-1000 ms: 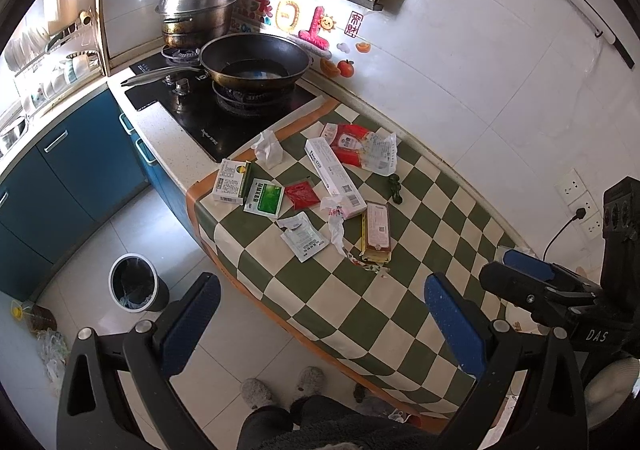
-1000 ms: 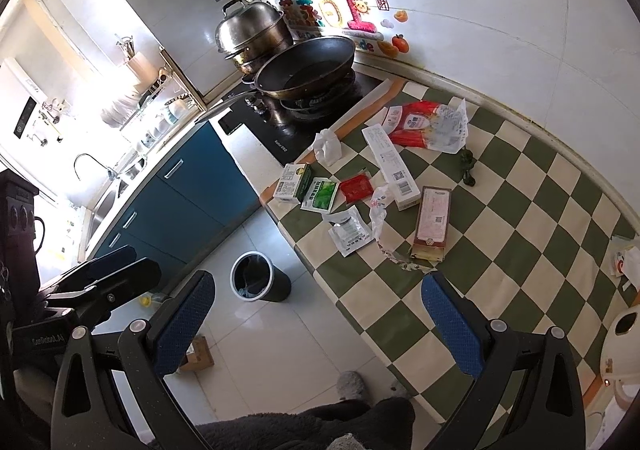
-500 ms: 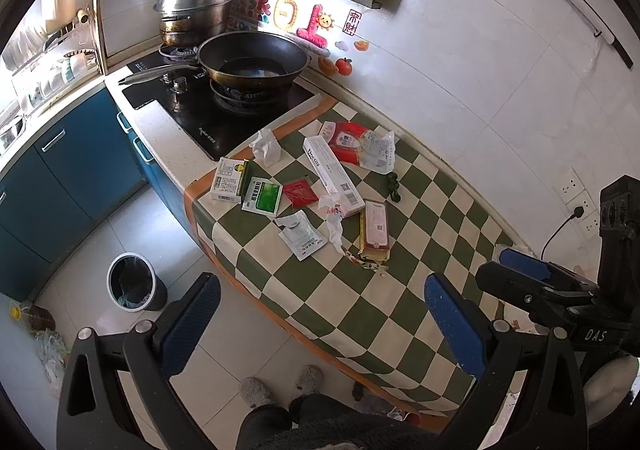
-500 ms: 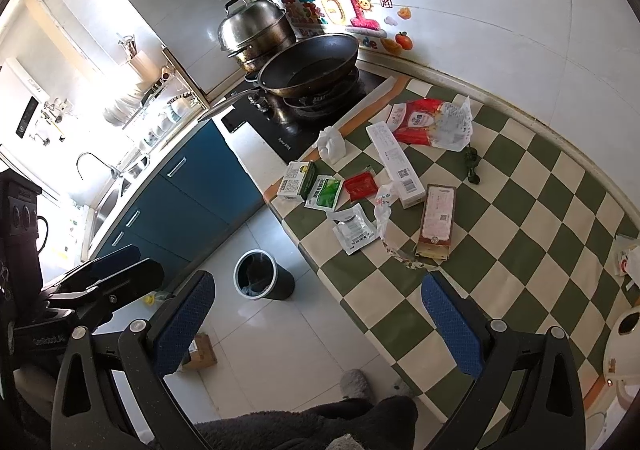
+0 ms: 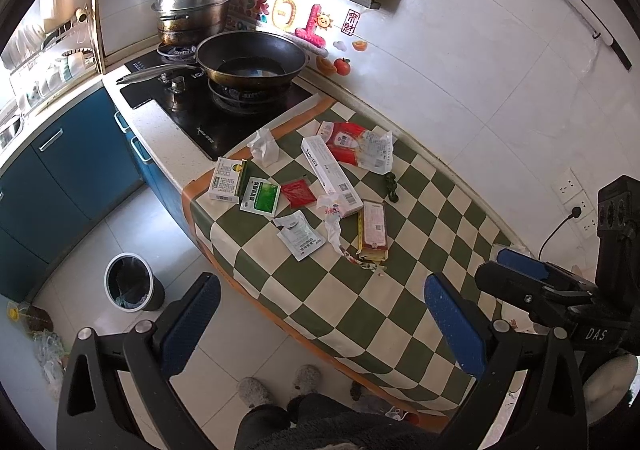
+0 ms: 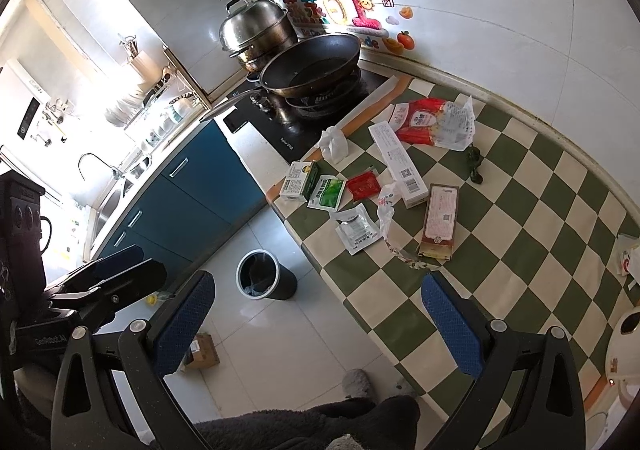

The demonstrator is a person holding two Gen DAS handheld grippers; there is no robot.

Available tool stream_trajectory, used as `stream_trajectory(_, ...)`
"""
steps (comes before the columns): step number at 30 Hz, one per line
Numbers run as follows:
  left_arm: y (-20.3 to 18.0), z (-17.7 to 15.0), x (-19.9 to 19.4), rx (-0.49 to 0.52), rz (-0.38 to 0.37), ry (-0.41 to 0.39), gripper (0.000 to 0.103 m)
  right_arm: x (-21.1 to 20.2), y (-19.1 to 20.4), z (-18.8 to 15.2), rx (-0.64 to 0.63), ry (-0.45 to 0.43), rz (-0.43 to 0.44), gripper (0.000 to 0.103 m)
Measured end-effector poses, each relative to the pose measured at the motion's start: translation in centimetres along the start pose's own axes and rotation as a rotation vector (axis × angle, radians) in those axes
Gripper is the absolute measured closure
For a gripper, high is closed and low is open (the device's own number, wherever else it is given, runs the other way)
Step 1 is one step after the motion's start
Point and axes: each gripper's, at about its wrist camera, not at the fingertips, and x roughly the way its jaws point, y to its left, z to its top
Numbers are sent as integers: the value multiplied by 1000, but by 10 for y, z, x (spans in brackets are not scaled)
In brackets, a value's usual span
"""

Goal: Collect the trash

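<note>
Both claws, left [image 5: 320, 326] and right [image 6: 318, 326], hung released above the desk [image 5: 360, 314]; the wrappers [image 5: 299, 235] ahead wanted a low, flat pinch, bin [image 5: 130, 282] waiting below-left

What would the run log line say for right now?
phase: approach | left gripper: open, empty | right gripper: open, empty | wrappers: on checkered table | trash bin: on floor

Checkered tablecloth [image 5: 404, 302] carries scattered wrappers [image 5: 298, 236] and boxes [image 5: 330, 174].
</note>
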Motion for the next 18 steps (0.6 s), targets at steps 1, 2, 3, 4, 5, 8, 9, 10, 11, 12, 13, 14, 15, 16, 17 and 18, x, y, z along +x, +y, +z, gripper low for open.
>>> stream_trajectory(1, 1, 0, 0, 1, 0, 1, 0, 0, 0, 0, 0, -1, -1, 0)
stream_trajectory(2, 0, 0, 0, 0, -1, 0, 0, 0, 0, 0, 1, 0, 0, 0)
stream_trajectory(3, 1, 0, 0, 1, -1, 0, 0, 0, 2, -1, 1, 1, 1, 0)
stream_trajectory(4, 1, 0, 0, 1, 0, 0, 0, 0, 2, -1, 1, 0, 1, 0)
stream_trajectory(5, 0, 1, 0, 0, -1, 0, 0, 0, 3, -1, 1, -1, 1, 0)
stream_trajectory(8, 0, 1, 0, 0, -1, 0, 0, 1, 3, -1, 3, -1, 4, 0)
stream_trajectory(9, 0, 1, 0, 0, -2, 1, 0, 1, 6, -2, 4, -1, 4, 0)
stream_trajectory(10, -1, 1, 1, -1, -2, 2, 0, 1, 3, -1, 4, 0, 5, 0)
stream_trajectory(11, -1, 1, 0, -1, -2, 3, 0, 1, 4, -1, 6, 1, 7, 0)
stream_trajectory(12, -2, 1, 0, 1, -2, 2, 0, 1, 3, -1, 9, 1, 9, 0)
stream_trajectory(13, -3, 1, 0, 2, -3, 2, 0, 2, 6, -3, 11, 2, 10, 0)
stream_trajectory(14, -3, 1, 0, 2, -3, 1, 0, 2, 7, -3, 10, 4, 8, 0)
stream_trajectory(15, -1, 1, 0, 0, -4, 1, 0, 2, 8, -4, 9, 4, 6, 0)
stream_trajectory(16, -1, 1, 0, 0, -4, 2, 0, 2, 13, -6, 8, 4, 5, 0)
stream_trajectory(17, -2, 1, 0, 0, -4, 2, 0, 3, 18, -9, 9, 5, 4, 0)
stream_trajectory(18, -1, 0, 0, -2, -5, 3, 0, 3, 20, -11, 11, 6, 4, 0)
